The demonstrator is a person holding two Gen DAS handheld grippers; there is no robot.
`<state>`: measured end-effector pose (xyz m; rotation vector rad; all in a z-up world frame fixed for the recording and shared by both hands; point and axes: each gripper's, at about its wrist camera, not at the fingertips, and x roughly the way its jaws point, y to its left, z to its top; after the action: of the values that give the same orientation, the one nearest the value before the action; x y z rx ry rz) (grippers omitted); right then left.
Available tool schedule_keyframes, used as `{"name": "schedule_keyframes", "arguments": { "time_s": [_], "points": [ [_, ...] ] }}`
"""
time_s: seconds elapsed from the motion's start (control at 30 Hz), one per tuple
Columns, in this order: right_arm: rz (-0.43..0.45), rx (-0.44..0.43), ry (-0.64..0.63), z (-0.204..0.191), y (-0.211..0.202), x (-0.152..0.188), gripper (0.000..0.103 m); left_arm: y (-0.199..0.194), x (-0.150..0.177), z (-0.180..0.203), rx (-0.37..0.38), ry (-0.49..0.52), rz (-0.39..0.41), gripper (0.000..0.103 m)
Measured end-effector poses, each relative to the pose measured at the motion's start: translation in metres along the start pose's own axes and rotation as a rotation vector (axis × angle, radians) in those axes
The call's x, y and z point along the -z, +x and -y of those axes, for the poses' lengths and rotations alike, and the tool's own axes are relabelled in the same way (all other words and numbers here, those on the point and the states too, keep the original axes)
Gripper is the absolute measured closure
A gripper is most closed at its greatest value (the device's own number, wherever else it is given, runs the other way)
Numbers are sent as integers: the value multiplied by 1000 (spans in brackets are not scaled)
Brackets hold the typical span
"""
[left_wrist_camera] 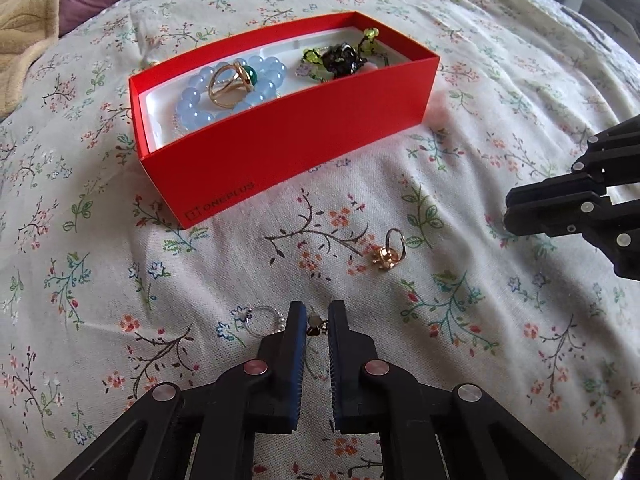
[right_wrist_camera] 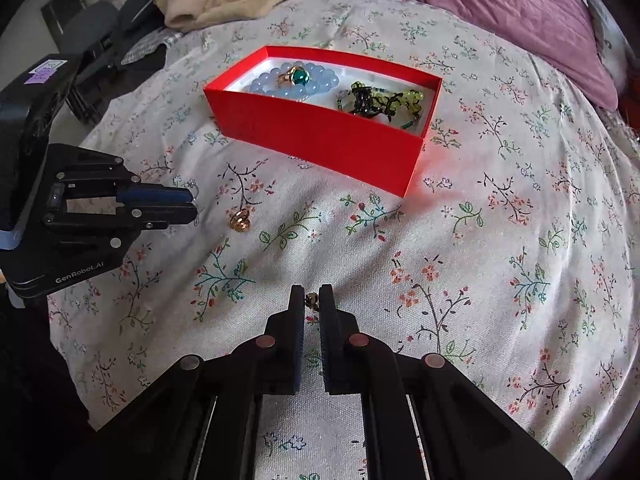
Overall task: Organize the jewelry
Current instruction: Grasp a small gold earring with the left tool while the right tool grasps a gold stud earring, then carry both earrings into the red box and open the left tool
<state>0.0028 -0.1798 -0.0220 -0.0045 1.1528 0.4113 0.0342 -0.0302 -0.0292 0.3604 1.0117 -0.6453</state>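
The red box (left_wrist_camera: 280, 136) sat on the bed (left_wrist_camera: 480, 320), already holding a blue bead bracelet (left_wrist_camera: 256, 84), a green-stoned ring (left_wrist_camera: 234, 82) and a green-black beaded piece (left_wrist_camera: 340, 58). The left gripper (left_wrist_camera: 317, 322) had its jaws narrowed onto a small gold item (left_wrist_camera: 316, 325); the right gripper (right_wrist_camera: 313, 300) likewise pinched a small gold piece (right_wrist_camera: 312, 300). A gold ring (left_wrist_camera: 387, 254) and a clear ring (left_wrist_camera: 262, 320) lay loose on the bed. Judged roughly half done: four pieces remained to be boxed
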Motion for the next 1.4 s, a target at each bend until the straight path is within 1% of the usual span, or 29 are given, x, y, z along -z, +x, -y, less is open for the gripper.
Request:
{"name": "schedule_keyframes", "arguments": {
  "time_s": [0.33,0.5,0.63,0.8,1.07,1.3,1.4],
  "points": [
    [49,9,58,6,-24,-13,96,-18,-14,-7,-15,-67,35,97],
    [70,13,95,10,-31,-25,96,-26,-26,-14,-21,-131,67,97],
    [95,36,96,9,-36,-36,96,-30,-38,-16,-11,-174,90,97],
    [126,33,129,11,-40,-52,96,-32,-53,-14,0,-218,121,97],
    [152,1,209,19,-35,-73,96,-19,-70,-20,18,-319,129,97],
    [151,-18,313,41,-21,-83,96,-7,-82,-26,36,-400,143,97],
    [157,-34,361,50,-15,-87,96,0,-87,-26,39,-420,145,97]
  ]
}}
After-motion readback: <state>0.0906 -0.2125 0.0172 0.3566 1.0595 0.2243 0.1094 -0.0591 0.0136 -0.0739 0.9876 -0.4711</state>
